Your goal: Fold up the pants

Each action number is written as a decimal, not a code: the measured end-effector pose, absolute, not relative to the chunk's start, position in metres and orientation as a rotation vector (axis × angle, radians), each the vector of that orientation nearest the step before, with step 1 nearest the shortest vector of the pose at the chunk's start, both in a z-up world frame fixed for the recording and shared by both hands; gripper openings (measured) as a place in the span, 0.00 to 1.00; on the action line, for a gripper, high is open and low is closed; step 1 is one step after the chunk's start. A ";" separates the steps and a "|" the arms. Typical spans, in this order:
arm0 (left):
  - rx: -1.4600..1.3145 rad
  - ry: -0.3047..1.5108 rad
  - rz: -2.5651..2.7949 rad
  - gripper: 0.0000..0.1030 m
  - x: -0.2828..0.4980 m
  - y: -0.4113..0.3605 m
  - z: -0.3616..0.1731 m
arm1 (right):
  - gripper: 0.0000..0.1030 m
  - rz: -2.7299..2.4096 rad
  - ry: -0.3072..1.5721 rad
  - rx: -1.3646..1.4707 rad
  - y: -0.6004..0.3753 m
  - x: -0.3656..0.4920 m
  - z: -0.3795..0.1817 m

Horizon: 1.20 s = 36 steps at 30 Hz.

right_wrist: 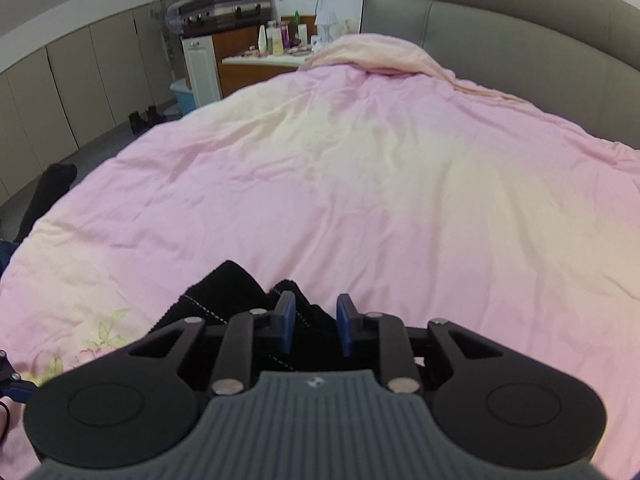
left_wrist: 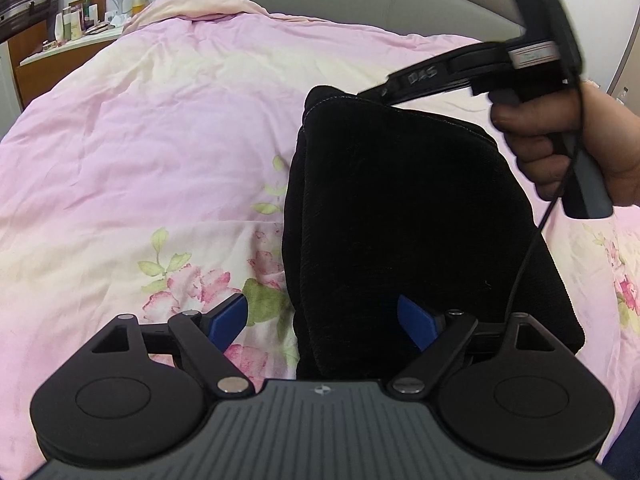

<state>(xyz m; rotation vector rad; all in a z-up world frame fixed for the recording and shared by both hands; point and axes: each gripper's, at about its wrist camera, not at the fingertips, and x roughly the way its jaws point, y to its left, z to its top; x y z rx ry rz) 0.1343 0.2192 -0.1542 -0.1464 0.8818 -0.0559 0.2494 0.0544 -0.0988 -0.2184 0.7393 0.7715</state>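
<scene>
The black pants (left_wrist: 412,208) lie folded in a thick stack on the pink floral duvet (left_wrist: 140,140). My left gripper (left_wrist: 324,322) is open, its blue pads astride the stack's near left edge. The right gripper (left_wrist: 384,94) reaches in from the right at the stack's far top corner. In the right wrist view the right gripper (right_wrist: 316,326) has its blue pads a little apart, over the pants' stitched black edge (right_wrist: 224,296); the cloth lies between and below them.
A grey padded headboard (right_wrist: 500,28) runs behind the bed. A bedside counter with bottles (right_wrist: 276,40), a suitcase (right_wrist: 226,10) and a fan stand at the far left. The duvet stretches wide ahead of both grippers.
</scene>
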 end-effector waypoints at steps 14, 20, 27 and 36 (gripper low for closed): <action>-0.306 0.906 -0.138 0.86 0.130 0.228 -0.161 | 0.78 1.168 0.885 -0.413 0.087 0.269 -0.080; -0.462 0.902 -0.179 0.80 0.139 0.234 -0.173 | 0.83 1.280 1.092 -0.422 0.110 0.306 -0.100; -0.607 0.857 -0.254 0.35 0.121 0.243 -0.154 | 0.27 1.473 1.065 -0.454 0.110 0.291 -0.091; -0.700 0.764 -0.273 0.35 0.107 0.273 -0.128 | 0.27 1.524 1.013 -0.348 0.115 0.298 -0.039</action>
